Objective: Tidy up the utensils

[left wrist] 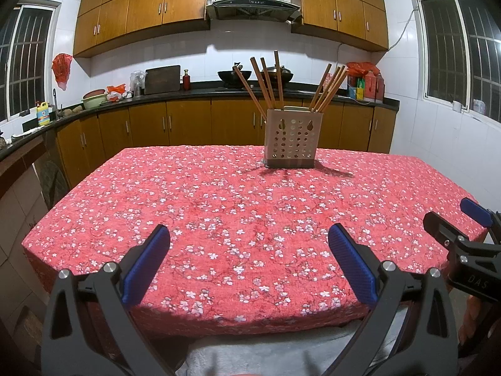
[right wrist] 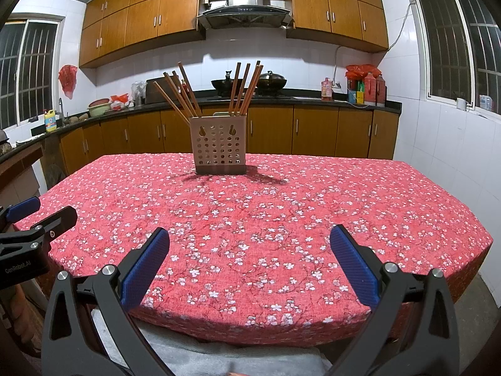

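Note:
A beige perforated utensil holder point(left wrist: 292, 139) point(right wrist: 219, 145) stands near the far edge of a table under a red flowered cloth point(left wrist: 219, 213) point(right wrist: 297, 213). Several wooden chopsticks point(left wrist: 269, 81) point(right wrist: 184, 92) lean out of its left compartment, and several more point(left wrist: 328, 89) point(right wrist: 245, 89) out of its right one. My left gripper point(left wrist: 249, 238) hangs open over the near table edge, nothing between its blue pads. My right gripper point(right wrist: 250, 239) is open too and empty. Each gripper shows at the side of the other's view: the right one point(left wrist: 454, 219), the left one point(right wrist: 40, 213).
Wooden base cabinets and a dark counter point(left wrist: 194, 92) run behind the table, with woks point(right wrist: 250, 83), bottles and bags on top. Upper cabinets and a range hood point(left wrist: 253, 4) hang above. Barred windows point(right wrist: 466, 50) flank the room. Grey fabric point(right wrist: 203, 360) lies below the near edge.

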Action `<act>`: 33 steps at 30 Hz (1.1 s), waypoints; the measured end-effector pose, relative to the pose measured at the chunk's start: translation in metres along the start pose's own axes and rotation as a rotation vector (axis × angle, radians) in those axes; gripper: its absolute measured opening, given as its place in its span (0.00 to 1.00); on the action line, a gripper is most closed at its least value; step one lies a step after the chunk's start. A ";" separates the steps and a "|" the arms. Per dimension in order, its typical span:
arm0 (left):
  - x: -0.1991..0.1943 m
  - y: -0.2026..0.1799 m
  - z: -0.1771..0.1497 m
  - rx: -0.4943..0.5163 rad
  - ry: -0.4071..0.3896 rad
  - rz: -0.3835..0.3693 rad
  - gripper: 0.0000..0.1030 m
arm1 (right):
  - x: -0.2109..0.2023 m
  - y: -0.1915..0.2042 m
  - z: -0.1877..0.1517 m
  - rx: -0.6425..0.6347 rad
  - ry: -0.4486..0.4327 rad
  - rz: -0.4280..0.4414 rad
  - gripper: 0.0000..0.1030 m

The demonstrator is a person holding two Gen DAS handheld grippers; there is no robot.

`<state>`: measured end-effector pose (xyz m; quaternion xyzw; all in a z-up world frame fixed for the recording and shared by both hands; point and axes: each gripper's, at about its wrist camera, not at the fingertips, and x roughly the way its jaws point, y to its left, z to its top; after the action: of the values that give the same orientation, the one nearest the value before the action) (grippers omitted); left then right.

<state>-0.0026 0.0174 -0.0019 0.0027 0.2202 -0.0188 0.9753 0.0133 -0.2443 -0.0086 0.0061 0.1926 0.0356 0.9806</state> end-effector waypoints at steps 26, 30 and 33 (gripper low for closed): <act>0.000 -0.001 -0.002 0.003 0.002 -0.003 0.96 | 0.000 0.000 0.001 0.000 0.001 0.000 0.98; -0.001 -0.001 -0.002 0.004 0.001 -0.003 0.96 | -0.001 0.000 0.001 0.001 0.001 0.001 0.98; -0.001 -0.001 -0.004 0.005 0.000 -0.006 0.96 | 0.000 0.000 0.001 0.001 0.001 0.001 0.98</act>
<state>-0.0049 0.0162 -0.0052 0.0046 0.2204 -0.0224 0.9752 0.0135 -0.2445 -0.0073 0.0064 0.1932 0.0358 0.9805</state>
